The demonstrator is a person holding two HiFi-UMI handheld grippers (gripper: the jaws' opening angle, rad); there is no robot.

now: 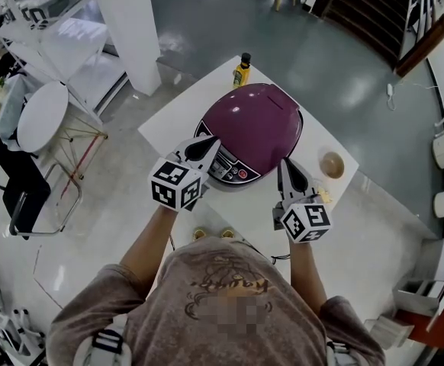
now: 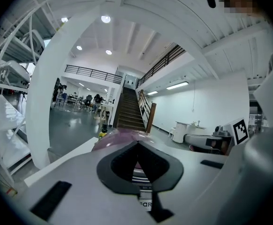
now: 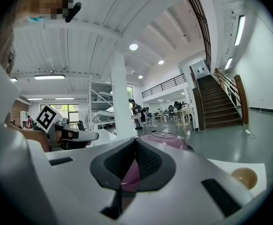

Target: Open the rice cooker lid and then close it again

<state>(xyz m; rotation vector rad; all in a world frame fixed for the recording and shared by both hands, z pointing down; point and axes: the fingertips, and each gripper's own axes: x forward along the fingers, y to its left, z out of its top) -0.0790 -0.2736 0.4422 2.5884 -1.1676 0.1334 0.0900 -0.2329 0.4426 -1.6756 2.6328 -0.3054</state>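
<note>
My left tongs [image 1: 209, 143] and right tongs [image 1: 284, 166], both clenched on nothing, at the rice cooker [image 1: 256, 128].
The left tips are near the cooker's front panel. The purple cooker sits mid-table [image 1: 165, 124] with its lid down, below a yellow bottle [image 1: 242, 71] at the far corner. The right tips are beside its right flank.

The head camera looks steeply down on the table [image 1: 178, 117], while both gripper cameras sit low and close, facing nearly level at the rice cooker [image 1: 259, 126] all three share.
</note>
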